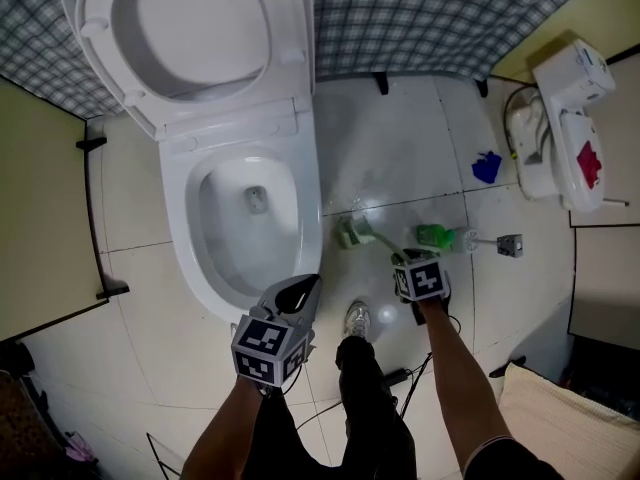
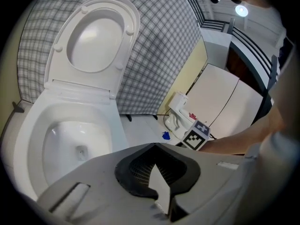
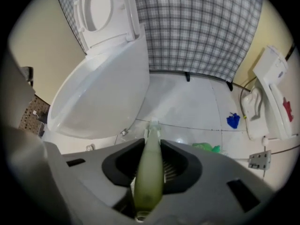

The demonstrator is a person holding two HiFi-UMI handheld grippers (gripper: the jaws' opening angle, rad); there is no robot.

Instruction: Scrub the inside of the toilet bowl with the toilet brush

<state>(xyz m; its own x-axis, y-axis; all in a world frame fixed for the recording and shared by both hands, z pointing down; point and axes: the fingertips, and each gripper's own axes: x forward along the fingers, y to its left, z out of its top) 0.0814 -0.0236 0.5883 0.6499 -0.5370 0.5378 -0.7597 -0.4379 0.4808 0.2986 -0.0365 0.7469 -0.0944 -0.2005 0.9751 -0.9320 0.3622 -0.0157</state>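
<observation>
The white toilet (image 1: 215,278) stands open, seat and lid (image 1: 190,38) raised, with water low in the bowl. My right gripper (image 1: 405,261) points down at the floor to the right of the toilet, shut on the pale green handle of the toilet brush (image 3: 150,172). The brush's head (image 1: 352,233) hangs just above the tiles; in the right gripper view its white bristles (image 3: 153,124) show past the jaws. My left gripper (image 1: 300,290) hovers by the bowl's front right rim, jaws together and empty; in the left gripper view (image 2: 157,170) it faces the bowl (image 2: 33,125).
A second green object (image 1: 436,235) lies on the tiles by a metal floor drain (image 1: 510,245). A blue scrap (image 1: 487,166) and a white plastic fixture (image 1: 565,128) are at the right. A checked curtain (image 1: 450,18) hangs behind. My shoe (image 1: 357,318) and a cable are between the grippers.
</observation>
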